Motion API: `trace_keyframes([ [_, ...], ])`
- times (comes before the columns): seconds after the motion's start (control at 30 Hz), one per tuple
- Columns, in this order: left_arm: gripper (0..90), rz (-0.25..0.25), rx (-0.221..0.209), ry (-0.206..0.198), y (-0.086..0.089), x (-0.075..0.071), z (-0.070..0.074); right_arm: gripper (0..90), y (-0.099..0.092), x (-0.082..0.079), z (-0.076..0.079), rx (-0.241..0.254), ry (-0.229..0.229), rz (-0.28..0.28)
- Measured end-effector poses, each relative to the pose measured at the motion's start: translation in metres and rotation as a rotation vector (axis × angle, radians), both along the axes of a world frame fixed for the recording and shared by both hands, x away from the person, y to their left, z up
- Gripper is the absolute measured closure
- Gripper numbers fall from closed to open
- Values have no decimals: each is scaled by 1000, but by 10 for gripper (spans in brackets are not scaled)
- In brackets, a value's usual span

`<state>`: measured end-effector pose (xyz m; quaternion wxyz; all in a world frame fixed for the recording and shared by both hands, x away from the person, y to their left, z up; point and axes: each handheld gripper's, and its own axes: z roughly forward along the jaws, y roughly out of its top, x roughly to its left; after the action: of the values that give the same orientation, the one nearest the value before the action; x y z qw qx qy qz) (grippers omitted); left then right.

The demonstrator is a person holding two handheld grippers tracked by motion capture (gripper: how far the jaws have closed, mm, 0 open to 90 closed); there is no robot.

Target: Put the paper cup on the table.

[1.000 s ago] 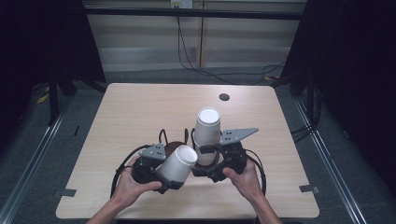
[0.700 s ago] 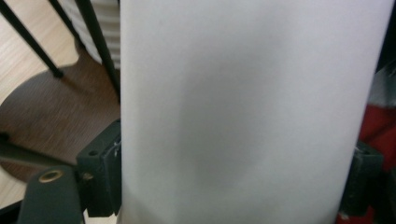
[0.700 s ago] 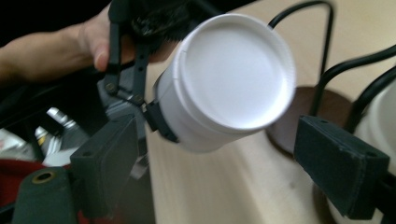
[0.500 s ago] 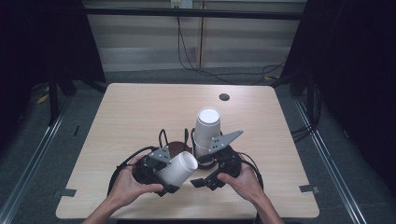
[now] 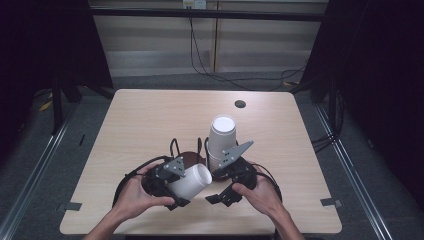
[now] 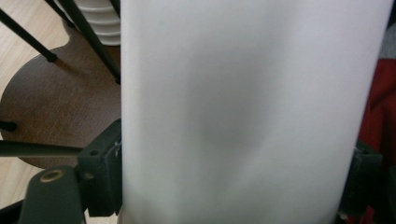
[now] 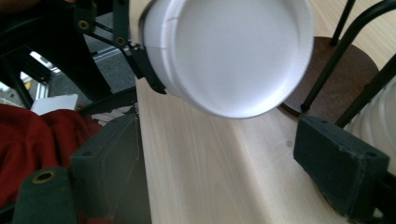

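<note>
My left jaws (image 5: 186,186) have just been closing, gripping a tilted white paper cup (image 5: 192,181) near the desk's (image 5: 150,120) front edge; my right jaws (image 7: 233,163) gape empty beside it.

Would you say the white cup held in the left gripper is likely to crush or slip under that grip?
The white cup looks thin-walled and light, so hard squeezing by the left gripper could probably dent it. Its smooth, tapered side may let it slip. Set down sideways, it would likely roll.

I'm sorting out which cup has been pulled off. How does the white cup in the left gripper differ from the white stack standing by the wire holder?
The held cup is one cup, lying tilted on its side; the cup stack is several nested cups, standing upright, closed bottom up. The held cup is clamped in the left gripper above the table; the cup stack rests at the dark round base, ungripped. Both are plain white.
</note>
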<state>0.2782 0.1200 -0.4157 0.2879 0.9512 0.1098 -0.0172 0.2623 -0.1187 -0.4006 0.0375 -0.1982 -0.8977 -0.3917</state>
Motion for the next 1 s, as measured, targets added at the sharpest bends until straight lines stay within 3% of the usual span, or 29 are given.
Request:
trace_keyframes([
  [0.07,175,-14,21,3,-1,0,1,143,1,0,0,-2,0,-3],
  [0.2,175,-41,83,-5,-4,-2,-2,145,4,0,1,-53,-9,15],
  [0.37,176,-58,120,-7,-6,-3,3,149,7,-2,1,-109,-9,44],
  [0.47,175,-104,144,-8,-11,-3,9,149,6,-1,0,-131,-5,42],
  [0.5,175,-94,137,-8,-12,-3,10,149,5,0,-1,-133,7,49],
  [0.57,176,-122,153,-11,-16,-1,12,149,4,0,-2,-132,13,56],
  [0.7,175,-170,223,0,-30,-2,13,148,2,3,-4,-140,4,55],
  [0.8,176,-193,180,-8,-32,-6,20,144,1,2,-5,-123,13,98],
  [0.83,175,-197,184,-2,-33,-8,20,145,2,2,-5,-125,27,114],
  [0.87,176,-214,222,-17,-36,-12,19,145,6,-1,-5,-133,14,120],
  [1.0,175,-224,213,-9,-36,-16,20,146,12,-2,-6,-138,32,148],
])
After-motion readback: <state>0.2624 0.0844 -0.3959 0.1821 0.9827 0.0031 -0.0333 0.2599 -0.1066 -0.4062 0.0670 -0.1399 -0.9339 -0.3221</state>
